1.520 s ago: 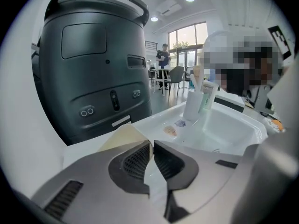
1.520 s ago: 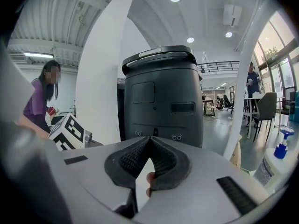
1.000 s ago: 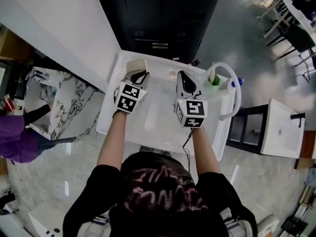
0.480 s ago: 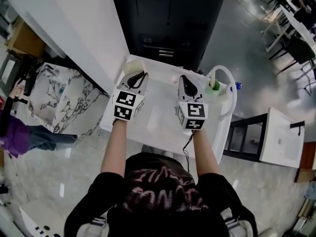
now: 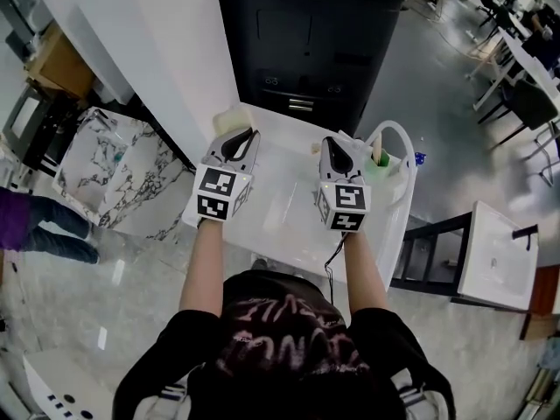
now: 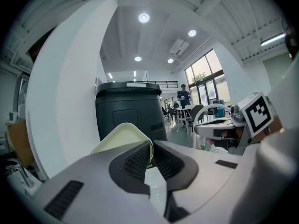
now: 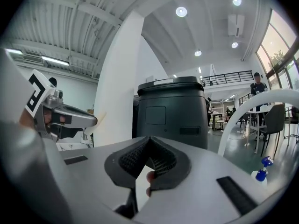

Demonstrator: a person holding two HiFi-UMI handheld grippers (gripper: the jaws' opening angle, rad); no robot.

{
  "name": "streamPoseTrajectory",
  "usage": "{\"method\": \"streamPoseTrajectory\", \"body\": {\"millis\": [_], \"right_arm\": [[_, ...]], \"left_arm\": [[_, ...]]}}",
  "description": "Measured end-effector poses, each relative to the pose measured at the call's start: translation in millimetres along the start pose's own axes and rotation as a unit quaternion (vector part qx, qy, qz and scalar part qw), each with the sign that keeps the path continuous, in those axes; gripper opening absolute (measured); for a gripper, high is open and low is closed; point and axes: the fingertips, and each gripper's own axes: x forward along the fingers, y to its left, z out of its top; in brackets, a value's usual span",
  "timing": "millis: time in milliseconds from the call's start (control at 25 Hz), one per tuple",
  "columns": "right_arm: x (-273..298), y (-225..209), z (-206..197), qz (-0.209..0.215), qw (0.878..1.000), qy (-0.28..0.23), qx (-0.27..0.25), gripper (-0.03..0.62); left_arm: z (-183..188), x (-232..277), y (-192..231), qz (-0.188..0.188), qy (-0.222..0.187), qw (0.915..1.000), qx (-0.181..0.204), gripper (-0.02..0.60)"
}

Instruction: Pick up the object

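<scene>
Holds 2 grippers level, side by side, over the white table (image 5: 289,226). Clamps the jaws of the left gripper (image 5: 245,135) on the thin rim of a cream dish (image 6: 122,136), held clear above the table's far left corner, its hollow side tilted up. Shows the right gripper (image 5: 330,143) with jaws together at the tips and nothing between them. Faces a dark cabinet (image 5: 306,33) just past the table's far edge. Catches, well beyond, 1 person (image 6: 183,97) standing near tall windows (image 6: 205,73).
</scene>
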Motion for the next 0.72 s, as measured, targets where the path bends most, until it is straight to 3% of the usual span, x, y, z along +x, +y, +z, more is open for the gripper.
{"method": "streamPoseTrajectory", "body": {"millis": [720], "right_arm": [[-25,-2,11,0.011,1.000,-0.010,-0.012,0.014]], "left_arm": [[18,-36,-8,0.031,-0.029,0.9991,-0.007,0.034]]}}
